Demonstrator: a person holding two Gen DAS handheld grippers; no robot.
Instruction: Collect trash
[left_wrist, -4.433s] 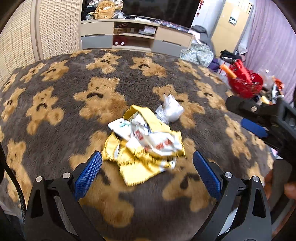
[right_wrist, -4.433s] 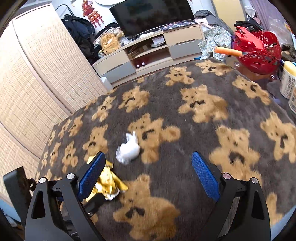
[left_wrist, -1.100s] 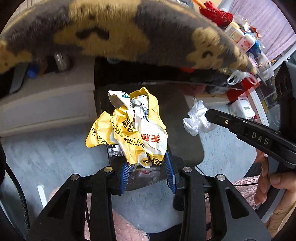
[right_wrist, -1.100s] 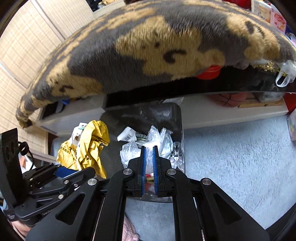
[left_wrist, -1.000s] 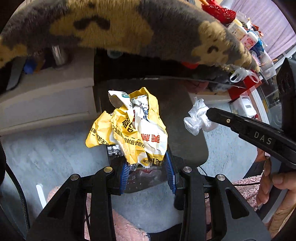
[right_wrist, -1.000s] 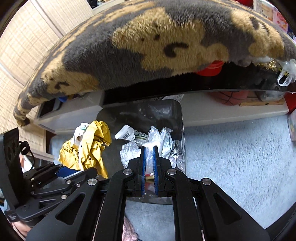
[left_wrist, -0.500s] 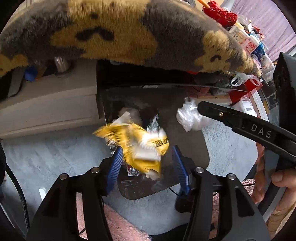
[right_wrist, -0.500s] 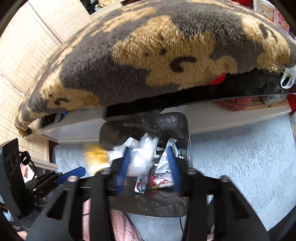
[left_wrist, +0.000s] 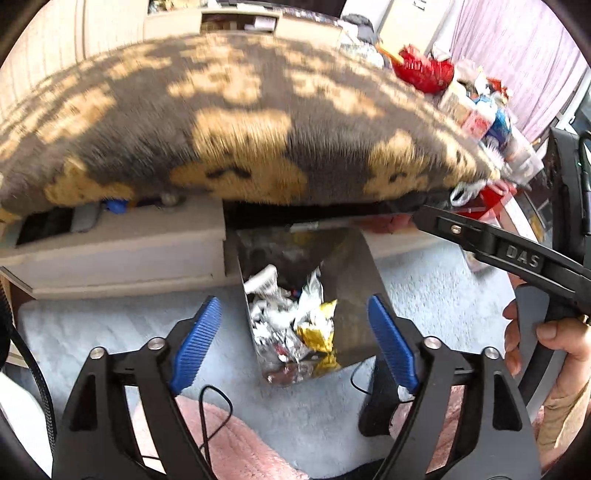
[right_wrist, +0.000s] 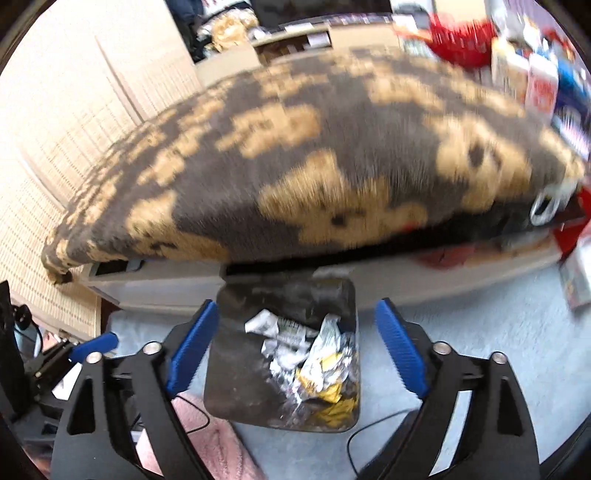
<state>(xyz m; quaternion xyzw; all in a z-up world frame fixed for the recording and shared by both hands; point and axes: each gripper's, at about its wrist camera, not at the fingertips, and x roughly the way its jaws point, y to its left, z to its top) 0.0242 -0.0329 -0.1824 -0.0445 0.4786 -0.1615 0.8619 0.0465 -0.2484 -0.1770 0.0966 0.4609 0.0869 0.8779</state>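
Left claw (left_wrist: 295, 334) and right claw (right_wrist: 297, 349) both gape wide, holding nothing.

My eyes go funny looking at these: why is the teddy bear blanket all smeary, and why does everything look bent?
Left wrist view: the bear blanket is streaked by motion blur, while the left gripper stays sharp. Right wrist view: the blanket blurs more, as does the clutter at top right; the trash bin is clearer. In both, the fisheye lens bends straight edges and darkens the corners.

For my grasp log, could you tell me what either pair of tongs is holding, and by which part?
Nothing is held: the left tongs and right tongs are both open and empty, above the bin containing the crumpled wrappers.
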